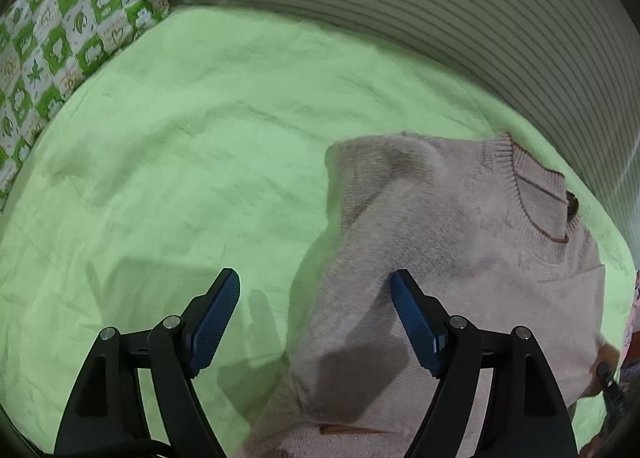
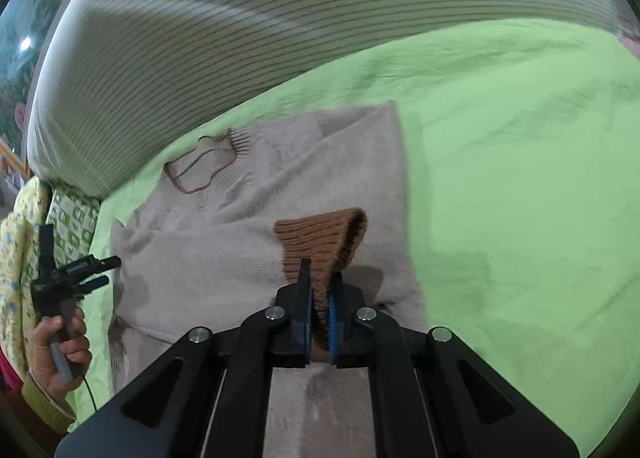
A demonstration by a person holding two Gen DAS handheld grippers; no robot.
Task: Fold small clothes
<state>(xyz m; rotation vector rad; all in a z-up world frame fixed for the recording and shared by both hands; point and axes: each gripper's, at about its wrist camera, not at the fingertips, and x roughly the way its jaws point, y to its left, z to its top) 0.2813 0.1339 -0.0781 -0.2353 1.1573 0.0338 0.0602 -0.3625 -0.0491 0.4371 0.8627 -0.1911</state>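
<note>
My right gripper (image 2: 319, 300) clamped on brown cuff (image 2: 320, 242) of beige sweater (image 2: 224, 242), seen only in right view, my left gripper (image 1: 316, 290) spread wide over green sheet (image 1: 180, 137), left view only.

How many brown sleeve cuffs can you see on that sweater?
1: a brown cuff pinched by the right gripper over the sweater. The other cuff may be hidden.

sweater (image 2: 224, 242): beige, brown cuff | sheet (image 1: 180, 137): light green | bolster (image 2: 192, 37): white, dark stripes
</note>
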